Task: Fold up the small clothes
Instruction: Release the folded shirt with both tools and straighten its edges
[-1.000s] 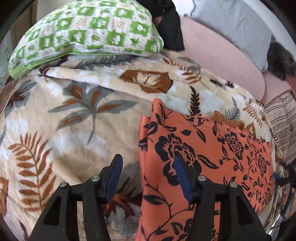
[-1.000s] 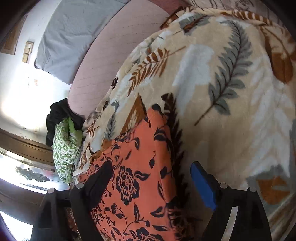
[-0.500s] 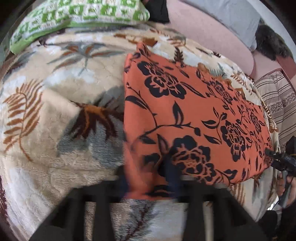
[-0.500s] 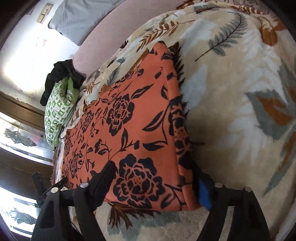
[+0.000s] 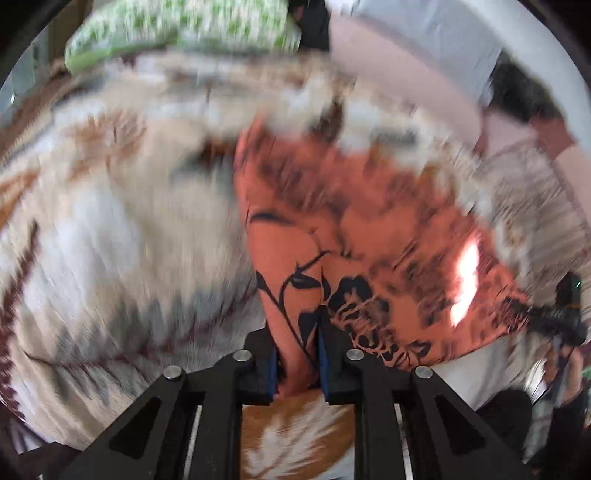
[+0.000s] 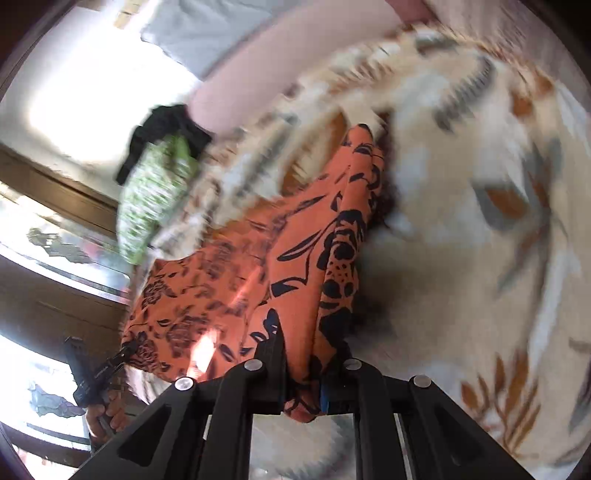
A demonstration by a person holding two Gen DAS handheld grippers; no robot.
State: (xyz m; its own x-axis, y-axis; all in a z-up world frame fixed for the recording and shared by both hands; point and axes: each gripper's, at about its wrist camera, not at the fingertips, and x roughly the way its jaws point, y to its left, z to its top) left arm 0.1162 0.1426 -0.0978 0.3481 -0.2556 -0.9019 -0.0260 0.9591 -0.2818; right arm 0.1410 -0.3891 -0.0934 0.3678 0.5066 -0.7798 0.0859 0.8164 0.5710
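Observation:
An orange garment with black flowers (image 5: pixel 369 229) lies folded on a leaf-patterned blanket (image 5: pixel 129 240). My left gripper (image 5: pixel 298 349) pinches the garment's near left corner between its blue pads; its jaws are opening slightly. In the right wrist view, the right gripper (image 6: pixel 301 363) clamps the near right corner of the same garment (image 6: pixel 295 266), and its jaws are closing on the cloth. Both gripped corners are raised off the blanket (image 6: pixel 461 258), and the near edge hangs between them. Both views are blurred by motion.
A green checked pillow (image 5: pixel 177 26) and dark clothing (image 6: pixel 162 125) lie at the far end of the bed. A pink sheet (image 5: pixel 388 85) and a grey pillow (image 5: pixel 424 37) are behind them. A striped cloth (image 5: pixel 535 192) lies to the right. A window (image 6: pixel 55 266) is at the left.
Both grippers have gone from open at the garment's far edge to its near corners and closed on the cloth. The near edge now lifts off the blanket.

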